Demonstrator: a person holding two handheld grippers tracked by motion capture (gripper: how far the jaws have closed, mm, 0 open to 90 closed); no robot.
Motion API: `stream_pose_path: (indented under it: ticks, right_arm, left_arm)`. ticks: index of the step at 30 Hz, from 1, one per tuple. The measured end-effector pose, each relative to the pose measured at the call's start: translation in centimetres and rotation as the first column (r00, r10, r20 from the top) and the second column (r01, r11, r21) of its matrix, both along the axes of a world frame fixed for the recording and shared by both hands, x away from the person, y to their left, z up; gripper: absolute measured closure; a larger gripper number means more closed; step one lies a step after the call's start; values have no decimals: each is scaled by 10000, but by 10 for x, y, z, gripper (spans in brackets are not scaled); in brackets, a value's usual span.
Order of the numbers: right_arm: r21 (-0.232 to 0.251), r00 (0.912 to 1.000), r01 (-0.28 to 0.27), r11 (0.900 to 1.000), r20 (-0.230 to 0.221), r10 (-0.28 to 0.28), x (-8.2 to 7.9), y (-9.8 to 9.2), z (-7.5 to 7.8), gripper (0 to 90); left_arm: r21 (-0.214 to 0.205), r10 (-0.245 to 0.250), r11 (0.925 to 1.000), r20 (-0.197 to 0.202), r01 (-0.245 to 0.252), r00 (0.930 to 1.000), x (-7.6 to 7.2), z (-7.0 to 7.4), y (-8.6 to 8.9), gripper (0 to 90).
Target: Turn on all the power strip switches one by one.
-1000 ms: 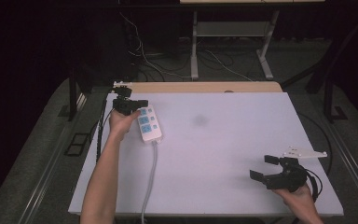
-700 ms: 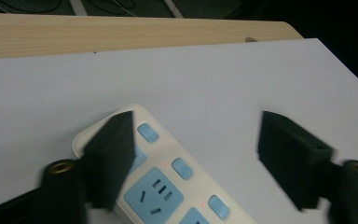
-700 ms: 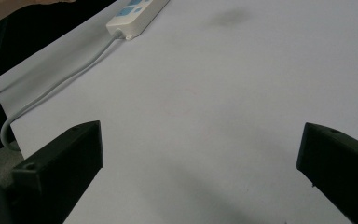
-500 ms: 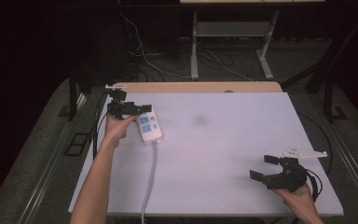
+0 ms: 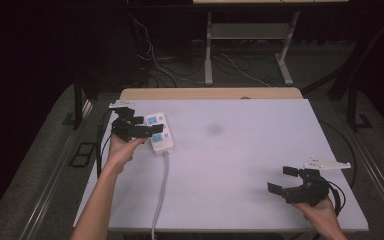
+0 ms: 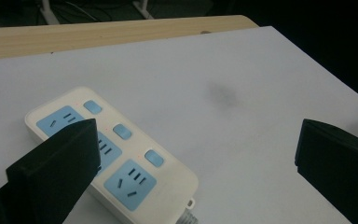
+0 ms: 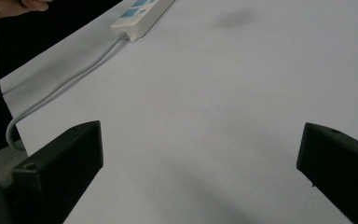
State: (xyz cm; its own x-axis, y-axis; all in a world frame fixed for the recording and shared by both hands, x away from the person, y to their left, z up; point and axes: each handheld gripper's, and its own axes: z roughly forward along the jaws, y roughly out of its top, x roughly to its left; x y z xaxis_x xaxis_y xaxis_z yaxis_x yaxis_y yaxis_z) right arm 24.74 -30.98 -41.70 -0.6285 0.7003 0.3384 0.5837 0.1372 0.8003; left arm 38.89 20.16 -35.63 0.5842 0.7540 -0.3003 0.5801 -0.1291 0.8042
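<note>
High view: power strip [image 5: 159, 131] beside spread left gripper [image 5: 150, 125], right gripper [image 5: 282, 180] likewise spread.

A table [image 5: 260, 165] with a white top fills the middle of the high view; a bare wooden strip [image 5: 210, 93] runs along its far edge, toward the top of the frame; a faint dark smudge [image 5: 213, 129] marks the white surface a little above centre. At the upper left of the top lies a white power strip [image 5: 160, 132] with blue sockets and blue switches, flat on the surface; its grey cord [image 5: 161, 190] leaves the near end and runs down the frame to the bottom edge of the table, where it drops over; in the left gripper view the strip [image 6: 116, 154] sits at lower left, the smudge [image 6: 222, 94] to its upper right.
</note>
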Motion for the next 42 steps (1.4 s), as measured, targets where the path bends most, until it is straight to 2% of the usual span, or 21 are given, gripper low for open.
stream_pose_path:
  ticks: [12, 18, 23, 33, 37, 42]
  right_arm:
    - [1, 10000, 44, 10000, 69, -44, 0, 0, 1, 4]
    - [32, 9999, 86, 10000, 55, -87, 0, -1, 1, 4]
    - [42, 9999, 98, 9999, 53, -98, 0, -1, 1, 4]
    - [47, 10000, 81, 10000, -12, -81, 0, -1, 0, 4]
    - [39, 9999, 101, 9999, -35, -101, -1, -1, -1, 4]
    - [27, 10000, 94, 10000, -4, -94, -2, -2, -1, 4]
  left_arm:
    - [-81, -333, 9994, 449, 337, 9984, -41, -5, -3, 0]
    - [-45, -702, 9975, 657, 706, 9954, -66, -14, -11, 0]
    - [49, -1140, 9935, 826, 1140, 9900, -87, -23, -18, 0]
    - [146, -1746, 9846, 696, 1740, 9822, -115, -45, -26, 0]
    - [97, -2022, 9793, 556, 2020, 9778, -121, -53, -28, 0]
    - [86, -2077, 9782, 398, 2075, 9774, -123, -58, -29, 0]
